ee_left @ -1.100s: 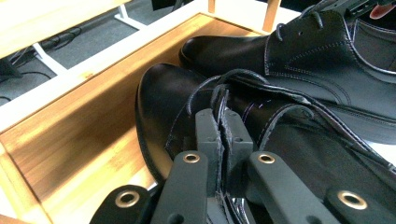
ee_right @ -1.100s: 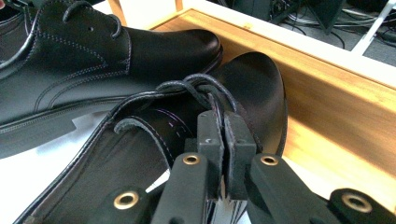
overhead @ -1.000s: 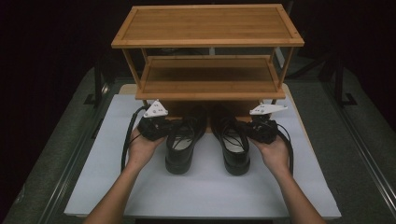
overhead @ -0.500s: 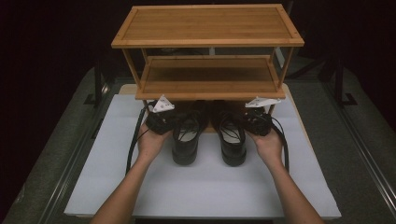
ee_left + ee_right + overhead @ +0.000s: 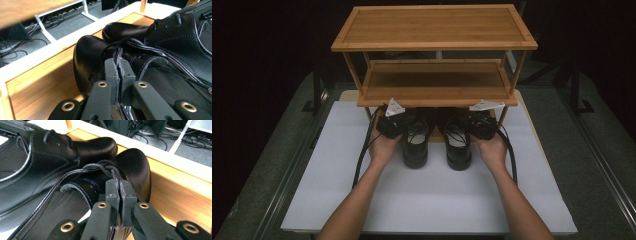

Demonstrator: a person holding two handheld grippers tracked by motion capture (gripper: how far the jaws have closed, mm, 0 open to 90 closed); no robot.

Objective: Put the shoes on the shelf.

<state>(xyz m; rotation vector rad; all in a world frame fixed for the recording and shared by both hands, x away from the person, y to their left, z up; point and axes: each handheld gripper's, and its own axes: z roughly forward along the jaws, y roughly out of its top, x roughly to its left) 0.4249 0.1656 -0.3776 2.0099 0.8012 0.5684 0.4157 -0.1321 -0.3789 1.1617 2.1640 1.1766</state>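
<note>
Bamboo two-tier rack, white board, grey floor

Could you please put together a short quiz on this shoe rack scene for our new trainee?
1. True or false: the left gripper has its jaws open, clear of the left shoe.
2. Where do the toes of both shoes sit: A) on the top shelf, B) on the bottom board under the middle shelf, C) off the table's white surface?
3. What part of the right shoe does the right gripper pinch?

Key
1. False: the jaws are shut on the shoe's side edge.
2. B.
3. The thin leather edge of its opening, beside the laces.
</note>
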